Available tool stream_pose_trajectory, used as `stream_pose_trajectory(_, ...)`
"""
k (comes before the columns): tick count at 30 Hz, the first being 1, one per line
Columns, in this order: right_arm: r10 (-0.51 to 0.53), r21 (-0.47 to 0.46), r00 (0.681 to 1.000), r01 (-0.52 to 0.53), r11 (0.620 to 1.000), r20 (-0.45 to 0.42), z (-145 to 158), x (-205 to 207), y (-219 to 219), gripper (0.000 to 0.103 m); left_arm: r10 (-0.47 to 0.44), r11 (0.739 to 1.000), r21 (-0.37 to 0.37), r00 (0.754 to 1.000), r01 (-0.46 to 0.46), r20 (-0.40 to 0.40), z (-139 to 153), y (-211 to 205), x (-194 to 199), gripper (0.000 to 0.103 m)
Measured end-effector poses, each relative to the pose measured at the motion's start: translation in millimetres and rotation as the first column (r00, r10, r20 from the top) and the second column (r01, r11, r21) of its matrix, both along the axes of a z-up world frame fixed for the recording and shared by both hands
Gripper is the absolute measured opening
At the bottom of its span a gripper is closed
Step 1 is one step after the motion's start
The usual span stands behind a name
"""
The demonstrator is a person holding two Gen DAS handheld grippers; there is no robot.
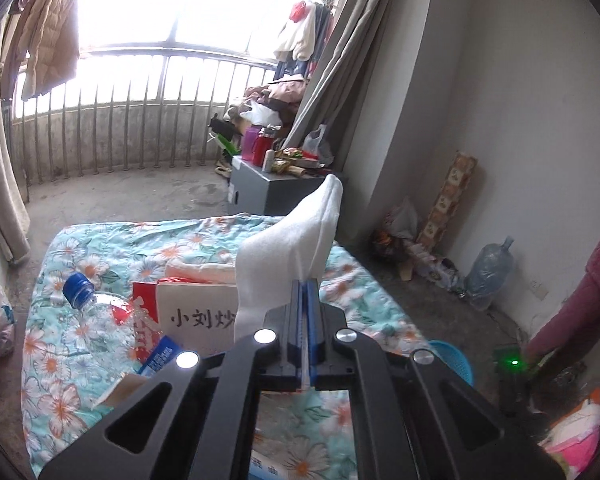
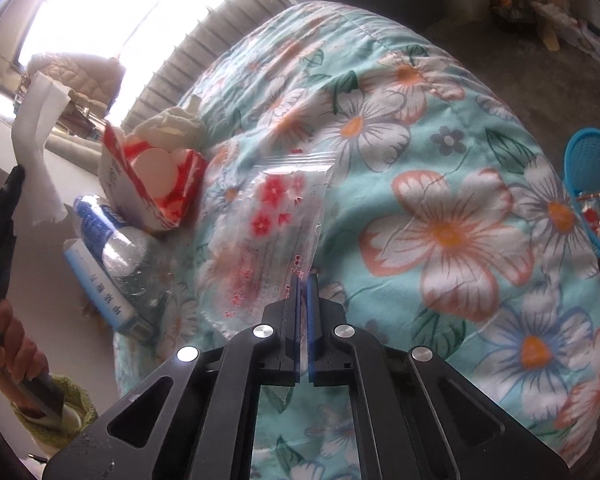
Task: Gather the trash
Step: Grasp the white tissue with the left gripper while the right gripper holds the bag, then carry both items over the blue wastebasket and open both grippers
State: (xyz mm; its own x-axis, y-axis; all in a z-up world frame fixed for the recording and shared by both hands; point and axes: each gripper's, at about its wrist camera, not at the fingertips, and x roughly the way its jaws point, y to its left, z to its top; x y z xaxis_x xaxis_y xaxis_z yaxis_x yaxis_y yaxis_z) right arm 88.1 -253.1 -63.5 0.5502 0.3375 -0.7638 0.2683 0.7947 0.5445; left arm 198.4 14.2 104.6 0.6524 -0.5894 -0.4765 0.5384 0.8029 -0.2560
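The left gripper (image 1: 304,280) is clamped on a white tissue (image 1: 288,240), lifted for binning. A clear printed bag (image 2: 276,232) is pinched by the right gripper (image 2: 305,280); the blue basket (image 2: 588,164) waits at three o'clock.

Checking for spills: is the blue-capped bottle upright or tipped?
Tipped: the bottle lies on its side on the floral quilt, cap on.

Bright barred window (image 1: 172,40), grey curtain (image 1: 340,60), concrete floor (image 1: 140,196).
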Motion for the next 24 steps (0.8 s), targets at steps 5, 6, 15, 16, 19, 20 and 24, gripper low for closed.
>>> stream_pose_trajectory(5, -0.016, 0.029, 0.999, 0.015, 0.999, 0.052, 17, -18, -3, 0.000, -0.057, 0.997, -0.060, 0.998, 0.056, -0.006, 11, 2, -24, 0.002)
stream_pose_trajectory(6, -0.020, 0.034, 0.998, 0.018, 0.999, 0.059, 20, -22, -5, 0.000, -0.067, 0.996, -0.065, 0.998, 0.067, -0.007, 12, 2, -28, 0.002)
stream_pose_trajectory(15, -0.078, 0.012, 0.988, 0.077, 0.997, 0.137, 52, -52, -23, 0.000, -0.160, 0.985, -0.070, 0.986, 0.157, -0.039, 11, -16, -59, 0.002)
stream_pose_trajectory(16, -0.087, 0.008, 0.986, 0.087, 0.996, 0.144, 54, -55, -25, 0.000, -0.171, 0.983, -0.070, 0.984, 0.168, -0.040, 11, -19, -62, 0.002)
stream_pose_trajectory(19, -0.116, 0.009, 0.979, 0.116, 0.993, 0.165, 60, -60, -30, 0.000, -0.201, 0.978, -0.065, 0.979, 0.198, -0.040, 11, -30, -69, 0.002)
stream_pose_trajectory(20, -0.125, 0.021, 0.977, 0.123, 0.992, 0.173, 62, -62, -32, 0.000, -0.211, 0.976, -0.062, 0.977, 0.209, -0.040, 10, -33, -70, 0.002)
stream_pose_trajectory(24, -0.161, 0.087, 0.964, 0.146, 0.985, 0.213, 66, -74, -42, 0.000, -0.248, 0.969, -0.037, 0.967, 0.246, -0.051, 10, -52, -75, 0.002)
